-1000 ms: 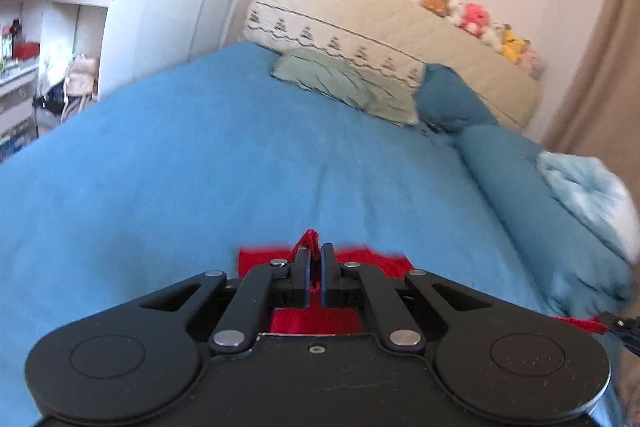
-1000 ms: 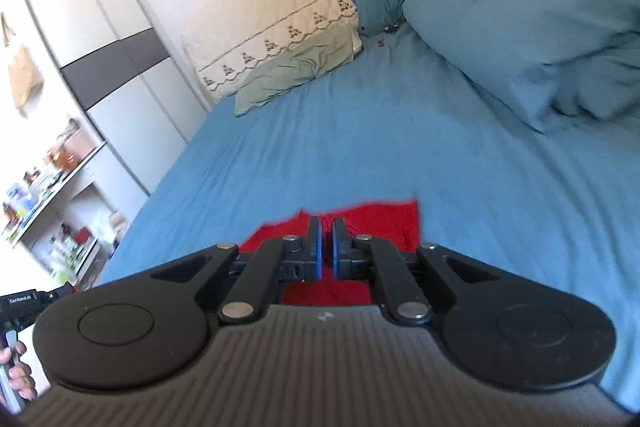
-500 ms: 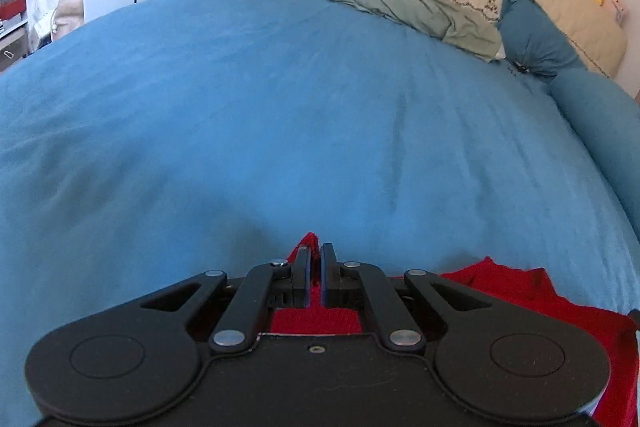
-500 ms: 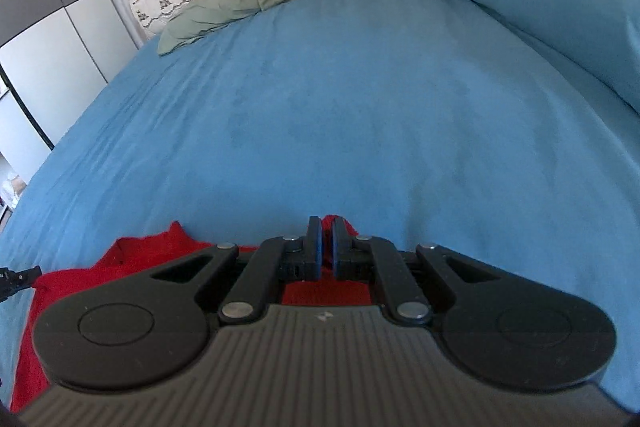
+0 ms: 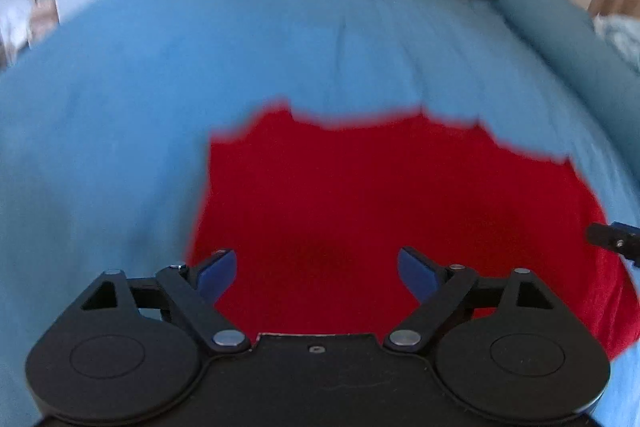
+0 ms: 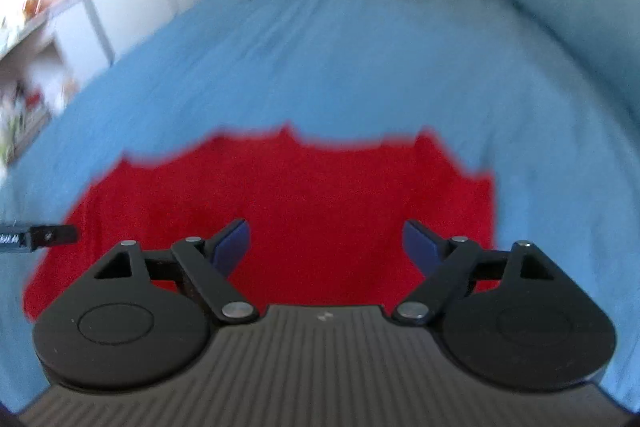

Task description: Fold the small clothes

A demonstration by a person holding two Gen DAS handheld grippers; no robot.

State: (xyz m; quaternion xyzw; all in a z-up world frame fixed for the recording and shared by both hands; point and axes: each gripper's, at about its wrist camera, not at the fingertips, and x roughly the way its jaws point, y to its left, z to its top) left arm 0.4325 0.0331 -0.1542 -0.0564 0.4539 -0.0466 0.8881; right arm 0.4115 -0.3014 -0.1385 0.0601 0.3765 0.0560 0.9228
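Red garment [image 5: 380, 211] lies spread on the blue bedspread [image 5: 240, 47], far edge ragged, near the foot end of the bed. Left gripper [image 5: 316, 269] hangs over its near-left part, jaws wide apart, holding nothing. Right gripper [image 6: 326, 241] hangs over the near-right part, likewise spread wide and empty. Judgement: both sit one to each side so the cloth lies flat between folds; next pinch points probably the side edges. Both views motion-blurred, so fold lines unreadable.
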